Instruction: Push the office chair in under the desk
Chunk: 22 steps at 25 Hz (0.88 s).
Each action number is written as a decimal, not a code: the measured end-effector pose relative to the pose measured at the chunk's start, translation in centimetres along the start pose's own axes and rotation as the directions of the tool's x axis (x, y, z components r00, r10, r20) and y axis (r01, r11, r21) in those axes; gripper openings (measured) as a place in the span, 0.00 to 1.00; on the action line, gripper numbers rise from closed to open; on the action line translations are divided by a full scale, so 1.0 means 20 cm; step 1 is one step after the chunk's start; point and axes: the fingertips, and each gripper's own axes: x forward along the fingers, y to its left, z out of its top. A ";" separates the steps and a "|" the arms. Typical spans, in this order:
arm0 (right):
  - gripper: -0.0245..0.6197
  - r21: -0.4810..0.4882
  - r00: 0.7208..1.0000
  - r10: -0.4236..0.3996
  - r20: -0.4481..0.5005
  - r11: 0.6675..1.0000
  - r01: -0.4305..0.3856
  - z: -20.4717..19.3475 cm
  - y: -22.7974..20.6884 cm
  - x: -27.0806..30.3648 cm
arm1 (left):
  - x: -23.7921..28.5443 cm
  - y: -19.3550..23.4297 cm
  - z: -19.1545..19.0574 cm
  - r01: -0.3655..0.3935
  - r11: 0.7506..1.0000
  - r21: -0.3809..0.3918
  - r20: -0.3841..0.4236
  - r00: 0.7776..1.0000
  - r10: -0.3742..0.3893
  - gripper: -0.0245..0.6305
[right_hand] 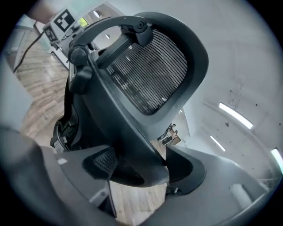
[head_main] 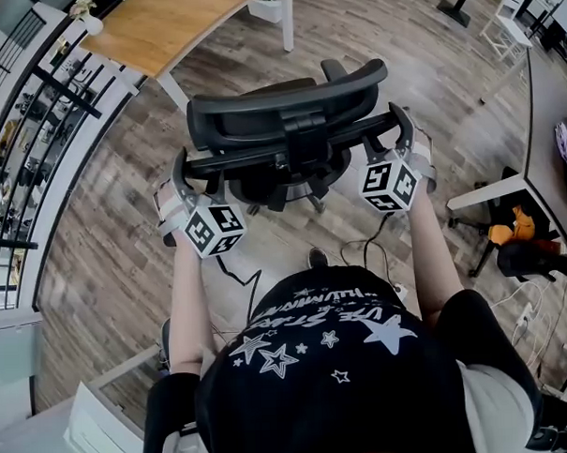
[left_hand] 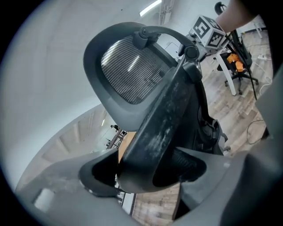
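Both grippers on the chair back, push not yet begun. The fingers [left_hand: 66, 190] of the left gripper [left_hand: 150, 176] are closed at a moderate width on the dark backrest frame [left_hand: 163, 119] of the office chair [head_main: 289, 127]. The fingers [right_hand: 221, 190] of the right gripper [right_hand: 137, 170] are set likewise on the frame's opposite end, though contact on their outer side is less plainly shown. The chair stands directly beyond the fingers. The wooden worktop [head_main: 172, 29] lies farther beyond, apart from the chair and offset toward the left gripper's side. The grasping step is judged complete; a steady forward push, steered slightly leftward, is called for next.
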 end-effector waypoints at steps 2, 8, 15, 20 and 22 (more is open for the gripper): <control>0.54 -0.020 1.000 -0.005 0.009 1.000 0.005 0.00 -0.01 0.01 | 0.01 0.03 0.00 -0.031 0.999 0.035 -0.013 0.999 0.031 0.55; 0.53 -0.023 1.000 -0.003 0.011 1.000 0.003 -0.01 -0.02 0.03 | 0.04 0.03 0.01 -0.102 0.990 0.095 -0.014 0.995 0.104 0.51; 0.53 -0.022 0.999 -0.002 0.037 1.000 0.003 -0.02 -0.06 0.09 | 0.11 0.03 0.05 -0.090 0.993 0.082 -0.032 0.995 0.093 0.51; 0.53 -0.022 0.999 0.010 0.050 1.000 -0.009 -0.01 -0.08 0.19 | 0.20 0.05 0.06 -0.081 0.994 0.074 -0.064 0.994 0.085 0.51; 0.53 -0.022 0.998 0.012 0.059 1.000 -0.011 -0.01 -0.09 0.22 | 0.24 0.05 0.07 -0.087 0.994 0.069 -0.073 0.993 0.092 0.51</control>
